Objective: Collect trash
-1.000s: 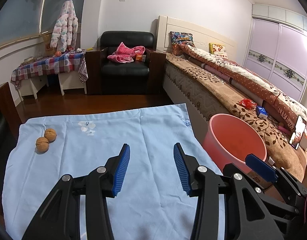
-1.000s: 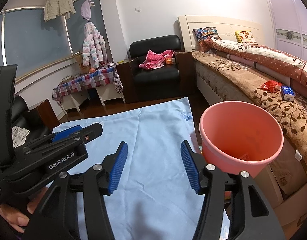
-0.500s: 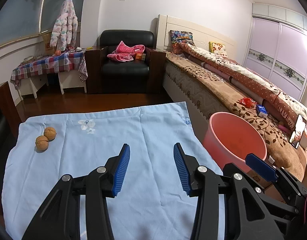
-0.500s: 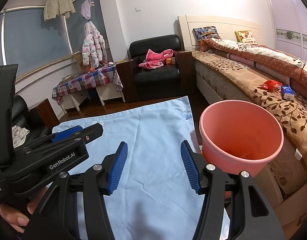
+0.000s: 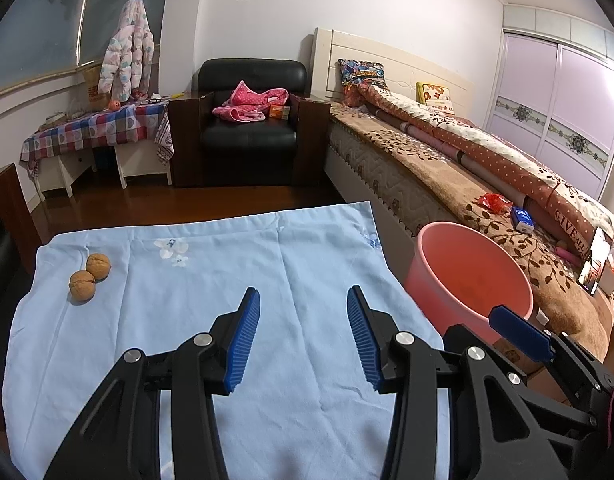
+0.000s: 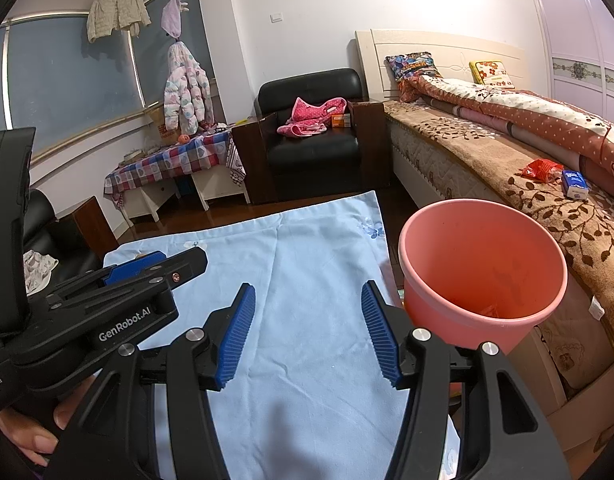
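It was a bedroom, with a bed (image 5: 447, 168) along the right wall, a black armchair (image 5: 251, 120) at the far end and, in front, a worktop (image 5: 211, 264) covered by a pale blue cloth. Two walnuts (image 5: 90, 277) lay touching each other near the cloth's far left corner, well apart from everything else. A pink bucket (image 6: 483, 264) stood just beside the worktop's right edge, between it and the bed; something small and reddish seemed to lie at its bottom, too unclear to name.

The left tool (image 5: 303, 334) hung over the middle of the cloth, spread wide and empty. The right tool (image 6: 309, 334) sat beside it, nearer the bucket, also wide and holding nothing.

If the walnuts were the trash meant, the risks looked plain. They were round and hard, so a pinch off centre could squirt one away, and it might roll off the near edge of the cloth to the floor. Closing on both at once would probably drop one. A low approach could also snag and bunch the loose cloth, shifting them.
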`<state>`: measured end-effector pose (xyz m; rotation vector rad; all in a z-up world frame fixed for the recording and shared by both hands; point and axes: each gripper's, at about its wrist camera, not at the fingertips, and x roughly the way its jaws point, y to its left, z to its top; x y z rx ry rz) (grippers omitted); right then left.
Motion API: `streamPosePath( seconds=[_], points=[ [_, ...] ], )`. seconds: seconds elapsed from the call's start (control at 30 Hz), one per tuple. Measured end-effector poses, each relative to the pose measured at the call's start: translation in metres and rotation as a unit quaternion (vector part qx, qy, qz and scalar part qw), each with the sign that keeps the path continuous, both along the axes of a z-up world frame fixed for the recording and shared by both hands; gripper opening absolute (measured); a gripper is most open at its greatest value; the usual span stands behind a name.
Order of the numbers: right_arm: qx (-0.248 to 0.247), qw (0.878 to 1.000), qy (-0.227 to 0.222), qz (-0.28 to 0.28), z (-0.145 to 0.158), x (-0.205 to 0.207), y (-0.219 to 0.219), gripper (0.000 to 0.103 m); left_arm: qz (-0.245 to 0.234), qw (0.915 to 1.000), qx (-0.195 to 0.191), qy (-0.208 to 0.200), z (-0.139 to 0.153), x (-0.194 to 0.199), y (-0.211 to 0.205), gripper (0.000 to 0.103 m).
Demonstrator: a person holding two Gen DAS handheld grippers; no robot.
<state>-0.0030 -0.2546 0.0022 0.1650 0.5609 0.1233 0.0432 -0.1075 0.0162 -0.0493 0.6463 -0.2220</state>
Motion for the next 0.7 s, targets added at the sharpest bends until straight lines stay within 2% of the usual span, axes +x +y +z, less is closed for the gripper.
streamPosePath(
  seconds=[0.7],
  points=[
    [0.000,1.000,0.001,0.000,0.0011,-0.0005,0.0008,0.056,0.000,1.0000,0.000,0.001,0.0004,-0.0002,-0.0005,0.045]
  ],
)
